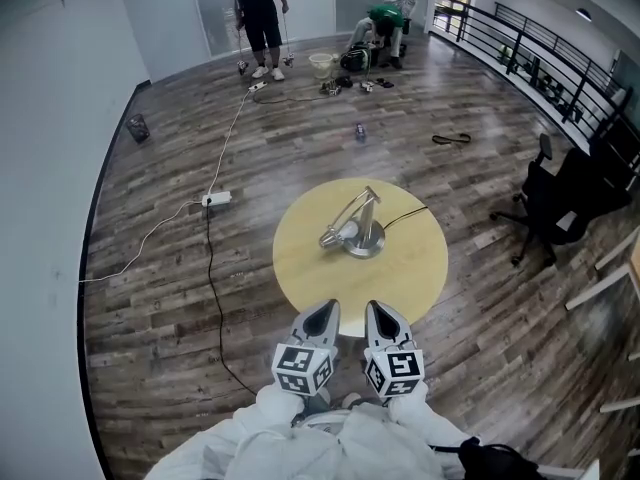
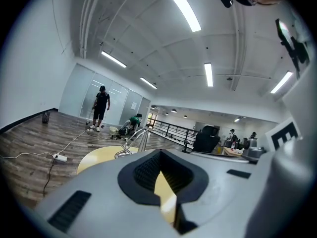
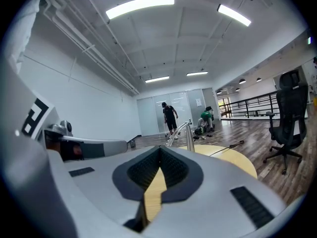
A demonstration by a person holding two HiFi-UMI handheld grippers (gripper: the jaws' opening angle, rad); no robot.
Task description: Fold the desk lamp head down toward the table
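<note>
The desk lamp (image 1: 362, 238) stands near the middle of the round yellow table (image 1: 300, 280). Its arm is bent over so that the head (image 1: 334, 235) sits low at the tabletop on the lamp's left side (whether it touches the wood I cannot tell), and a dark cord (image 1: 405, 214) trails off to the right. Both grippers hang side by side at the table's near edge, well apart from the lamp: the left gripper (image 1: 322, 310) has its fingers (image 2: 141, 172) closed together on nothing, and the right gripper (image 1: 381, 312) likewise has its fingers (image 3: 143, 168) pressed tip to tip, empty.
</note>
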